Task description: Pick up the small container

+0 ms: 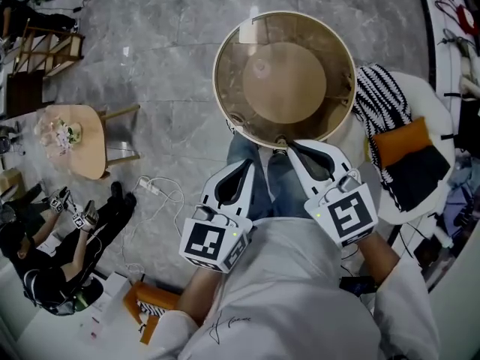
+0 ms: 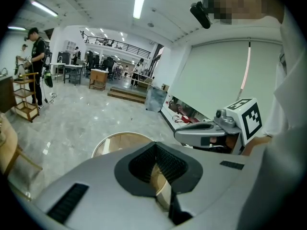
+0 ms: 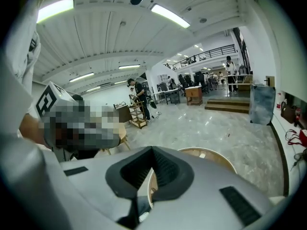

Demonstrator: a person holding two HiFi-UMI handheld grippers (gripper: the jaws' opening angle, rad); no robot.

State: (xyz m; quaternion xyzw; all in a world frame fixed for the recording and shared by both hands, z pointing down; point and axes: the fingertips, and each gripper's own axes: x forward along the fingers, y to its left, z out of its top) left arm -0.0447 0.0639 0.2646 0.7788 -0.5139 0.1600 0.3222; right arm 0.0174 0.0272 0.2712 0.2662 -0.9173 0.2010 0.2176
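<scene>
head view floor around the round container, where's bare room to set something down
Bare marble floor left of and beyond the round container, up to the small wooden table. Crowded right, by the white chair; a white cable lies near-left.

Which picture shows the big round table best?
The head view: it looks straight down on the whole round table. The left and right gripper views catch only part of its rim behind their jaws.

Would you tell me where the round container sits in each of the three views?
Head view: the round container is at upper centre.
Left gripper view: low, just left of centre.
Right gripper view: low, right of centre.
Shared landmark: the grey marble floor beneath it.
</scene>
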